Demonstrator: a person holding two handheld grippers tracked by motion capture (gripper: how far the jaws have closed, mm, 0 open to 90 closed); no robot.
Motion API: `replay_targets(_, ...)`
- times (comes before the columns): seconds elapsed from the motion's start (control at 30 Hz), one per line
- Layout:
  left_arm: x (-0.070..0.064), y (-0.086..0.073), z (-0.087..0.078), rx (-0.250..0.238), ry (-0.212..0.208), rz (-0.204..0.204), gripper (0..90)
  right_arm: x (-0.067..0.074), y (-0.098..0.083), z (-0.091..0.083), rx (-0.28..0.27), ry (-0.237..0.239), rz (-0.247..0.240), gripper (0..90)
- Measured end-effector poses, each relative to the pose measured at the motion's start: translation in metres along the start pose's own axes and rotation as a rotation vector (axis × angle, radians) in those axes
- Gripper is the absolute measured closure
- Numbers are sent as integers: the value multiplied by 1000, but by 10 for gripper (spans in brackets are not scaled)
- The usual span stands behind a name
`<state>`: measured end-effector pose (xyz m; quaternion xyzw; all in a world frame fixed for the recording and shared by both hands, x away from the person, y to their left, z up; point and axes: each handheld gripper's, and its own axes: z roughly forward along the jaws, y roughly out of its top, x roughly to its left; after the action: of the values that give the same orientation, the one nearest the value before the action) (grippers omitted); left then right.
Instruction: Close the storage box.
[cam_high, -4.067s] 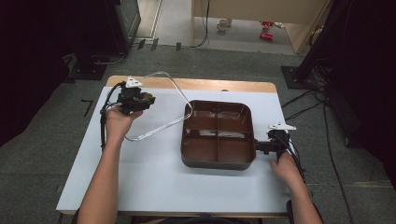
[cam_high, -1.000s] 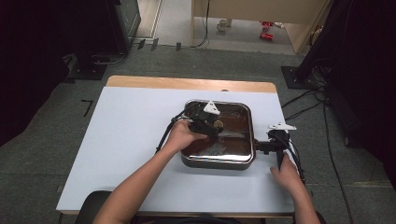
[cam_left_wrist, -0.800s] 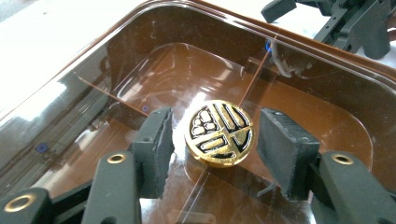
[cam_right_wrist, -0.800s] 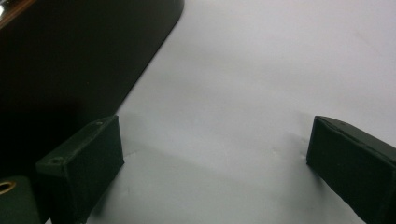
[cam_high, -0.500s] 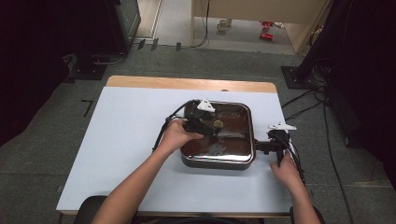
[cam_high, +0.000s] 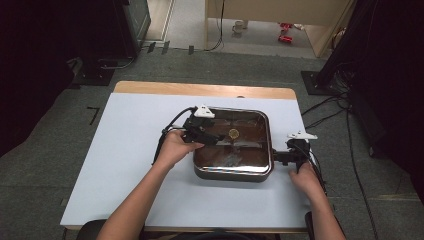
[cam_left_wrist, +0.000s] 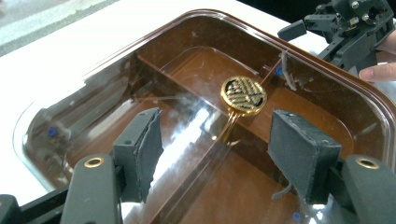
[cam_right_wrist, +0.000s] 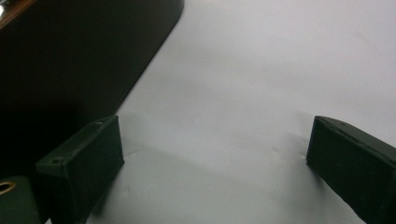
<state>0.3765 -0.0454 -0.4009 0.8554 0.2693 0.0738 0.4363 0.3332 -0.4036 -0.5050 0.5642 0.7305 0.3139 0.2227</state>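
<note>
On the white table: a brown divided tray (cam_high: 233, 171) under a clear lid (cam_left_wrist: 116, 84) sits right of centre, toward 3 o'clock.
Task's thing: a round gold sticker (cam_left_wrist: 243, 94) lies on the lid, over the middle divider; in the high view it shows as a small gold dot (cam_high: 233, 133) in the tray's far half.
Left gripper (cam_high: 214, 136): it hovers above the tray's 9 o'clock edge, jaws pointing toward 3 o'clock. They have just been opening and stand half apart; nothing is between the pads (cam_left_wrist: 140, 151), and the sticker lies beyond them, untouched.
Right gripper (cam_high: 280, 157): it rests by the tray's 3 o'clock side, jaws spread wide over bare table with nothing gripped; its own view has the tray's dark wall (cam_right_wrist: 70, 60) at 10 o'clock.
Done, as I read it: the lid is seated and the sticker looks placed and released.
Left, as I judge: little, perhaps pressing the sticker flat and drawing both hands clear; whether it adheres fully, I cannot tell.
</note>
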Motion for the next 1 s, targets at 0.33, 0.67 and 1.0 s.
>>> replay_targets(0.33, 9, -13, -17, 11, 42, -24, 317, 0, 0, 0, -1, -1, 1, 30)
replay_targets(0.67, 26, -35, -41, 7, 124, -74, 297, 0, 0, 0, -1, -1, -1, 30)
replay_targets(1.0, 43, -58, -64, -10, 197, -123, 269, 0, 0, 0, -1, -1, -2, 30)
